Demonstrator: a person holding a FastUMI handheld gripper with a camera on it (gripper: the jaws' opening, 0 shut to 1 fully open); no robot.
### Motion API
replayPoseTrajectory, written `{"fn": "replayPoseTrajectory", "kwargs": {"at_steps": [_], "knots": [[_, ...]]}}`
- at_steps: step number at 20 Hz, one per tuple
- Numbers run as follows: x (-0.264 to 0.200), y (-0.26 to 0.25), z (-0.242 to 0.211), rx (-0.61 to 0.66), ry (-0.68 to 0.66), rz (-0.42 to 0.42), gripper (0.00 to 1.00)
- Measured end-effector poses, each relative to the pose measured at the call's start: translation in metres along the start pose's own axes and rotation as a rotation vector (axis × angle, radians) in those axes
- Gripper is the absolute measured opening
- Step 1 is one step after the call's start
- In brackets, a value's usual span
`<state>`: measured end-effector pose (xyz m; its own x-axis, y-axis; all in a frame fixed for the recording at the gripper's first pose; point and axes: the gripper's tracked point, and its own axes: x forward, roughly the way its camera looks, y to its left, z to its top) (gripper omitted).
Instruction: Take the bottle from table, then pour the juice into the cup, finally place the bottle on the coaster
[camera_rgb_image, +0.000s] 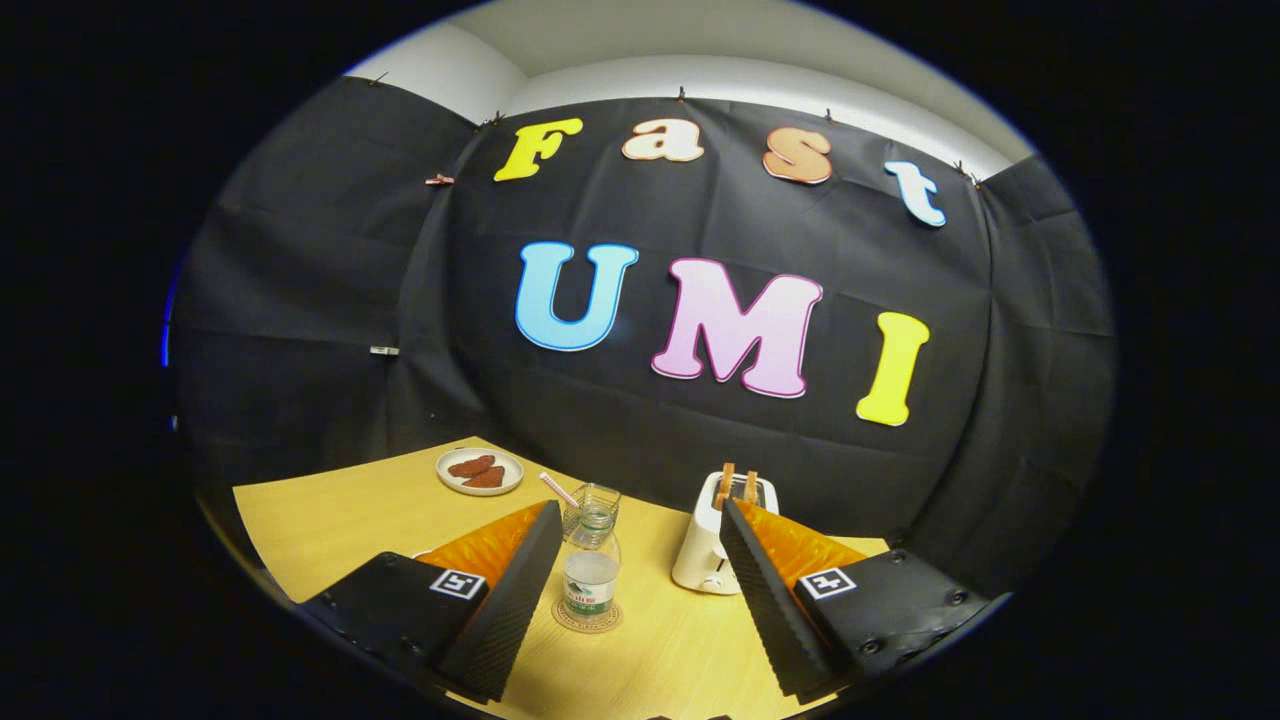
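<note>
A clear plastic bottle (590, 573) with a green and white label stands upright on a round coaster (587, 617) on the wooden table (330, 515). Just behind the bottle is a glass cup (596, 503) with a pink striped straw (558, 489) in it. My gripper (636, 515) is open, its two black ribbed fingers (515, 590) spread wide. The bottle stands between the fingers, close to the left one, with a gap on both sides. Nothing is held.
A white toaster (712, 545) with two slices of toast stands beside the right finger, right of the bottle. A white plate (480, 471) with reddish-brown pieces of food sits far back on the left. The black cloth wall closes off the table behind.
</note>
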<state>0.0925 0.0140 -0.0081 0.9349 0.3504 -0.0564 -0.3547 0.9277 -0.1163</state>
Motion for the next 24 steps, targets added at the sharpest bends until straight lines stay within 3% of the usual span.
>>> {"fn": "replayPoseTrajectory", "kwargs": {"at_steps": [10,19,24], "knots": [[-0.104,0.013,0.002,0.018,0.027,-0.103,0.97],[-0.114,0.016,0.016,0.053,0.024,-0.134,0.97],[-0.109,0.012,0.002,0.107,0.063,-0.129,0.97]]}}
